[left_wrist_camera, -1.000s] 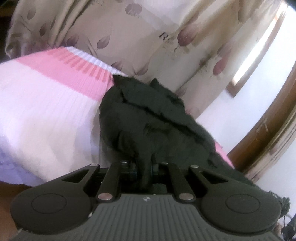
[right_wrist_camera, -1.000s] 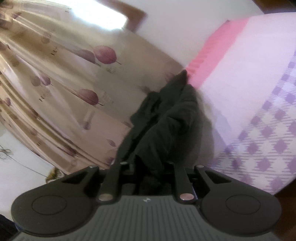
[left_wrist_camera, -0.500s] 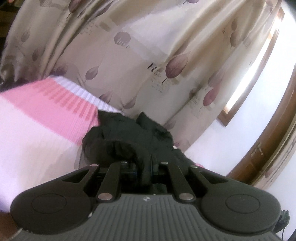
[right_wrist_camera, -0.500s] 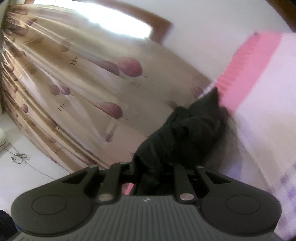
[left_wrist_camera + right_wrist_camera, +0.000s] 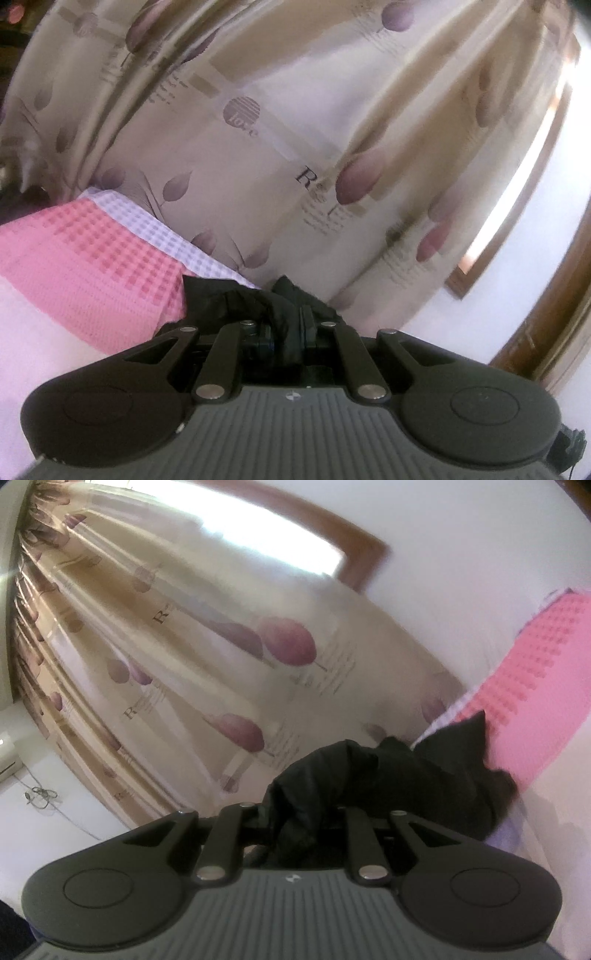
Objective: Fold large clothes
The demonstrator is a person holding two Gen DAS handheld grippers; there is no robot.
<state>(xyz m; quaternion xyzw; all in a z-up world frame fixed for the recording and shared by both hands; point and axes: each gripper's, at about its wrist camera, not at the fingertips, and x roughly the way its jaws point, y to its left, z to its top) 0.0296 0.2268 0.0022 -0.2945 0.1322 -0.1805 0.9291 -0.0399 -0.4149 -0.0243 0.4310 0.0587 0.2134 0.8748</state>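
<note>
Where it bunches over the far edge of the bed (image 5: 85,258), a black garment (image 5: 236,299) is pinched at one spot by the left tongs (image 5: 286,332), clamped tight. The right tongs (image 5: 301,823) grip another bunch of it, nearly closed. A leaf-print curtain (image 5: 295,129) hangs behind.

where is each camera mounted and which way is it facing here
Left wrist: sits on the left hand-held gripper, looking forward along its fingers, which pinch the black garment, toward the curtain and the pink checked bedcover.
Right wrist: sits on the right hand-held gripper, looking along its fingers, also shut on the black garment, toward curtain and window.
Shared: garment, curtain, bedcover; no part of the person shows.
</note>
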